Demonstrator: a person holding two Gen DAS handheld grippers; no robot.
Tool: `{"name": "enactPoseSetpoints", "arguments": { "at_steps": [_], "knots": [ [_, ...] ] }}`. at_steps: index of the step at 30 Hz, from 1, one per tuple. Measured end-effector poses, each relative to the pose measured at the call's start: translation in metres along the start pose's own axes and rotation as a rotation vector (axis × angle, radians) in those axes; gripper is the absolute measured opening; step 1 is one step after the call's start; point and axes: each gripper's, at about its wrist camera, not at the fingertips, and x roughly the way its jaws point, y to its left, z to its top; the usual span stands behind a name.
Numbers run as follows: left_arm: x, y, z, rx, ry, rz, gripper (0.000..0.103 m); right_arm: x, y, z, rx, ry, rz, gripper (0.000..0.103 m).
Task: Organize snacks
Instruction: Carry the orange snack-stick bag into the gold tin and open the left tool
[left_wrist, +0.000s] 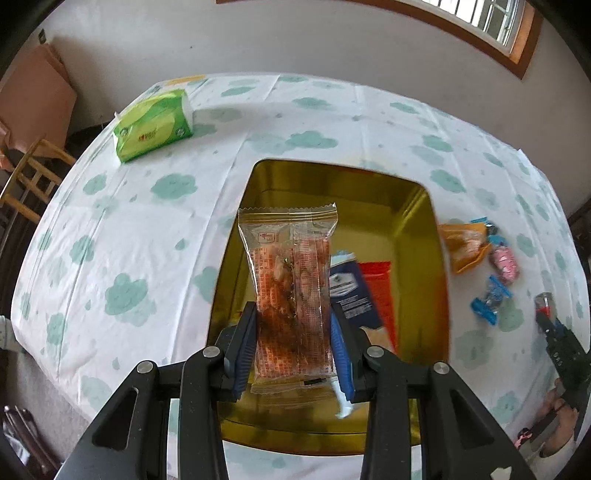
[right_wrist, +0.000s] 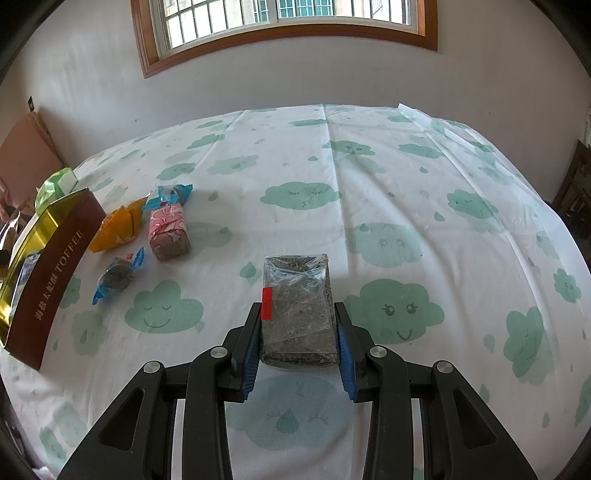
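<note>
Left claw (left_wrist: 293, 345): closed on a clear-wrapped reddish snack packet (left_wrist: 290, 291), blue pads pressing both long edges; packet held upright over the open gold tin (left_wrist: 421, 206).

Gold tin: rectangular, on the desk (left_wrist: 147, 229), which is covered with a white cloth printed with green clouds. Inside, seen from the left wrist: a dark blue packet (left_wrist: 351, 291) and a red packet (left_wrist: 380, 284), side by side behind the held one. From the right wrist the tin's brown outer wall (right_wrist: 55, 280) reads "TOFFEE".

Right claw (right_wrist: 298, 341): closed on a clear-wrapped dark grey seeded bar (right_wrist: 297, 314) with a red tab at its left edge; pads against both long sides. Whether the bar touches the cloth cannot be told.

Loose on the desk just beside the tin: an orange packet (right_wrist: 118, 227), a pink-patterned block (right_wrist: 169, 232), a blue-ended candy (right_wrist: 118, 275) and a second blue-wrapped sweet (right_wrist: 170, 195) behind the pink block.

Far corner: green tissue pack (left_wrist: 155, 123), well apart from the tin.

Background: wood-framed window (right_wrist: 288, 18), plain wall.
</note>
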Motion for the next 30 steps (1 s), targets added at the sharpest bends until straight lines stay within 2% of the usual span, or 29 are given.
{"name": "enactPoseSetpoints", "arguments": {
  "at_steps": [12, 20, 30],
  "knots": [
    [0.027, 0.008, -0.015, 0.023, 0.067, 0.025, 0.034, 0.0, 0.003, 0.0, -0.013, 0.004, -0.016, 0.037],
    [0.029, 0.001, -0.018, 0.076, 0.052, 0.059, 0.034, 0.001, 0.004, 0.0, -0.017, 0.005, -0.02, 0.037],
    [0.027, -0.001, -0.02, 0.092, 0.049, 0.057, 0.035, 0.002, 0.008, 0.001, -0.045, 0.011, -0.038, 0.042]
  ]
}}
